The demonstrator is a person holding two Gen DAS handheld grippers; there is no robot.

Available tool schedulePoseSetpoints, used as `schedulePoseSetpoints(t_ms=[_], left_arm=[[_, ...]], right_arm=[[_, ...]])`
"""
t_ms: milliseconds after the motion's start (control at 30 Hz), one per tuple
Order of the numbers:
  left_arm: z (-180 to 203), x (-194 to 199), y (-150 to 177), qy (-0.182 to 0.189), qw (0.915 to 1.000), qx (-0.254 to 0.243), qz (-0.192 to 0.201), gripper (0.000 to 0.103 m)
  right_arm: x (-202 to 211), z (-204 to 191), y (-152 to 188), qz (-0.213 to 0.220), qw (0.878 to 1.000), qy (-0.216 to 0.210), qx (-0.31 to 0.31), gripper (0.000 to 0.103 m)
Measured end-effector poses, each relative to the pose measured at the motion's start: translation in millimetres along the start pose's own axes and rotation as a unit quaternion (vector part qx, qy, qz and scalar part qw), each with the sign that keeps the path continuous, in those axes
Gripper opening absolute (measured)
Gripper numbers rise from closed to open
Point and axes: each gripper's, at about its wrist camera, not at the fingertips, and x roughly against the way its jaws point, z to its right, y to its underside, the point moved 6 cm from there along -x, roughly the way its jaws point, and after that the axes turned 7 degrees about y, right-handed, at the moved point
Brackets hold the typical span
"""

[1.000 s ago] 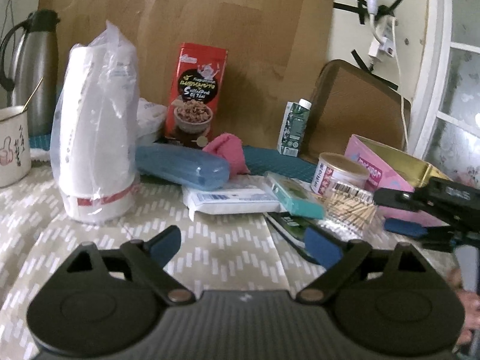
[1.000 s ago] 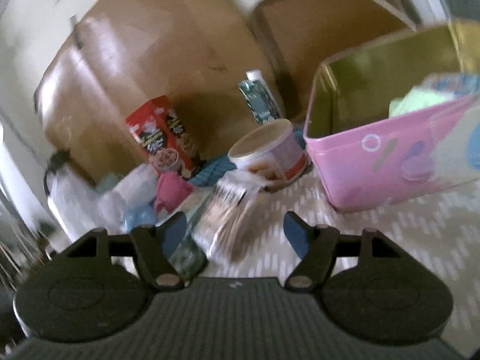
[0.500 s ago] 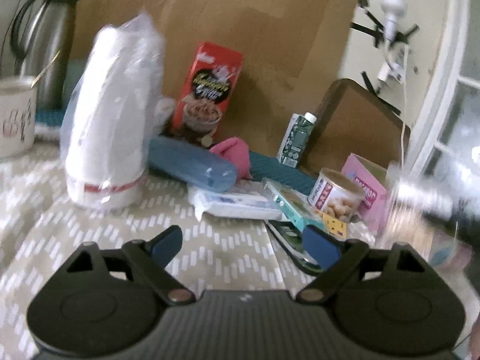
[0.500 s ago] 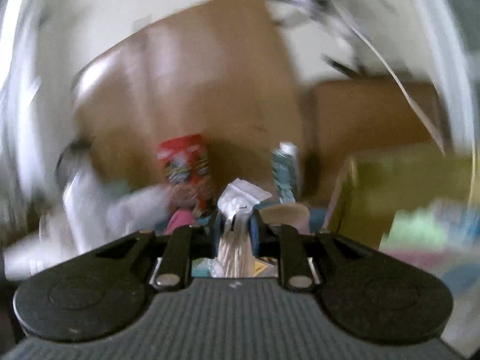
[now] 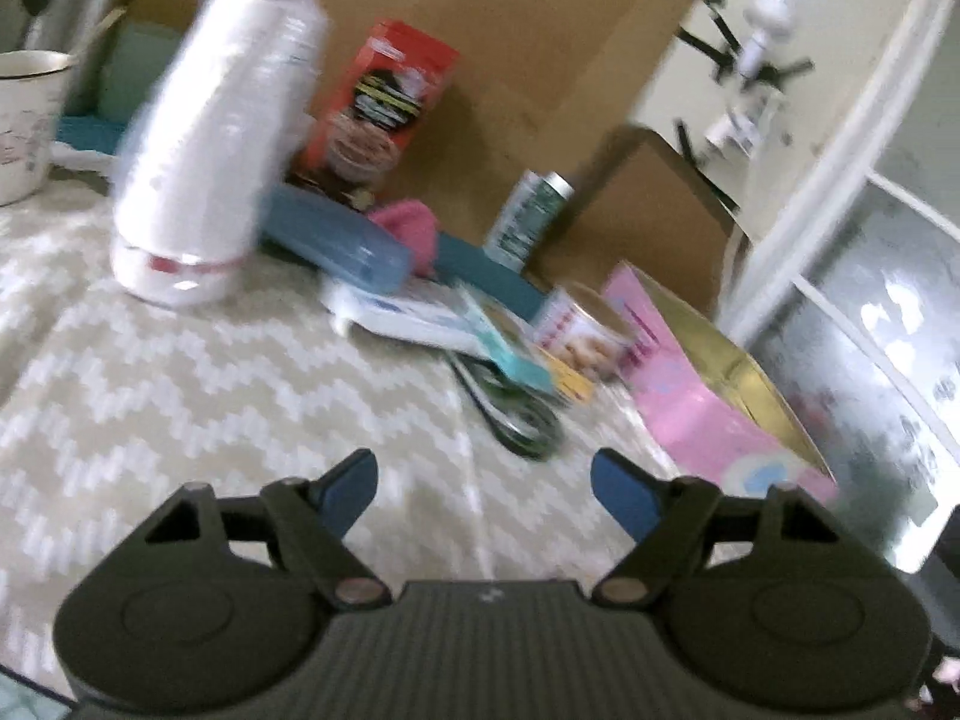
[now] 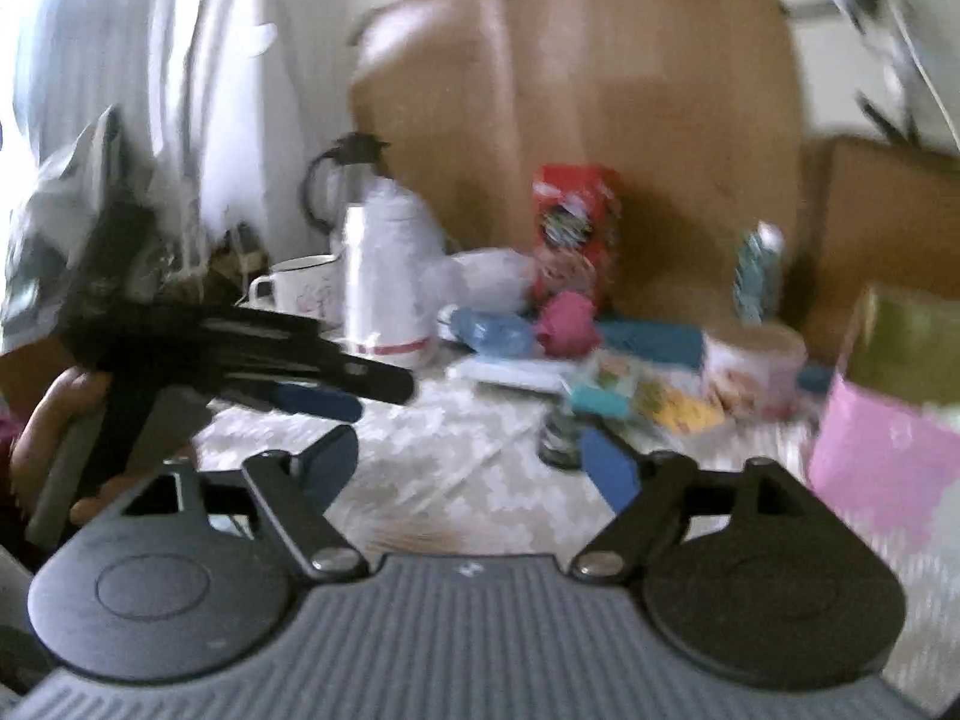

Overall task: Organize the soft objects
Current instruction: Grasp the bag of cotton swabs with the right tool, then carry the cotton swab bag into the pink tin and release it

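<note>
My left gripper [image 5: 486,483] hangs over the patterned cloth [image 5: 210,396], its jaws closing with nothing between them. A pink cloth [image 5: 408,228] lies crumpled behind a blue case [image 5: 336,240], and a white tissue pack [image 5: 408,318] lies in front of them. A pink box [image 5: 702,384] stands open at the right. In the right wrist view my right gripper [image 6: 468,453] has its jaws opening and empty. The pink cloth [image 6: 567,324] is well beyond it and the pink box [image 6: 882,456] is to its right. The left gripper [image 6: 336,390], held by a hand [image 6: 48,420], reaches in from the left.
A bagged stack of white cups [image 5: 216,150], a red carton [image 5: 384,102], a small bottle [image 5: 528,216], a tin [image 5: 582,336] and a teal pack [image 5: 516,360] crowd the table's back. A mug [image 5: 24,120] stands far left. Cardboard [image 5: 510,30] backs everything. A blurred tan streaked thing [image 6: 420,534] lies under my right gripper.
The right gripper was shut on a clear packet of sticks half a second ago; now its jaws stand wide and empty, and its view has swung left. The left gripper rolled and its jaws narrowed.
</note>
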Motion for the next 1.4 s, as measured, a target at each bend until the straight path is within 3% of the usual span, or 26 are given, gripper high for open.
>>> schedulePoseSetpoints(t_ms=[167,267,400,467,500,567,600,667,733,867,967,1067,1300,1367,1400], left_arm=[[17.6,4.8,21.2,0.009,0.9979,-0.019,-0.061,0.081],[19.9,14.3,38.8,0.036,0.9941,0.013,-0.102,0.081],[15.3,15.3,53.5,0.057,0.9877,0.071,-0.128,0.080],[11.5,7.7,53.8,0.063,0.9865,0.087,-0.123,0.069],[11.2,2.3,53.1,0.066,0.9853,0.092,-0.128,0.047],[13.1,-8.5,48.3,0.056,0.9860,0.087,-0.131,0.044],[16.5,-13.5,44.6,0.050,0.9866,0.076,-0.136,0.044],[28.4,-24.6,32.6,0.054,0.9873,0.055,-0.139,0.044],[47.1,-40.7,13.1,0.074,0.9871,0.026,-0.139,0.044],[100.7,-86.7,-28.0,0.118,0.9831,-0.052,-0.130,0.044],[144.2,-130.3,-49.7,0.146,0.9762,-0.104,-0.121,0.044],[175.5,-176.2,-60.1,0.159,0.9718,-0.125,-0.120,0.044],[196.1,-255.6,-50.6,0.126,0.9715,-0.138,-0.145,0.051],[194.3,-264.0,-46.4,0.121,0.9724,-0.135,-0.147,0.054],[194.6,-263.8,-45.2,0.119,0.9731,-0.136,-0.142,0.056]], right_arm=[[15.7,13.3,29.9,-0.039,0.998,-0.034,-0.036,0.085],[18.8,17.8,38.5,-0.051,0.995,-0.071,-0.055,0.085],[8.6,12.4,47.5,-0.071,0.991,-0.103,-0.038,0.085],[-4.4,3.8,53.1,-0.085,0.990,-0.113,-0.014,0.085],[-7.6,-0.7,52.9,-0.076,0.991,-0.107,0.003,0.082],[-15.4,-11.9,51.7,-0.074,0.991,-0.103,0.039,0.064],[-17.9,-13.7,50.0,-0.070,0.992,-0.097,0.044,0.062],[-18.3,-5.0,45.7,-0.064,0.994,-0.082,0.034,0.054],[-15.0,10.8,37.4,-0.050,0.997,-0.063,0.015,0.053],[4.9,53.0,7.1,0.017,1.000,0.017,-0.001,0.053],[21.7,94.1,-15.9,0.061,0.994,0.088,-0.014,0.053],[30.5,139.3,-31.5,0.081,0.984,0.151,-0.046,0.053],[6.6,218.2,-32.1,0.050,0.967,0.228,-0.106,0.055],[-2.2,228.9,-25.8,0.035,0.960,0.252,-0.115,0.062],[-2.4,233.5,-23.3,0.034,0.955,0.270,-0.120,0.075]])
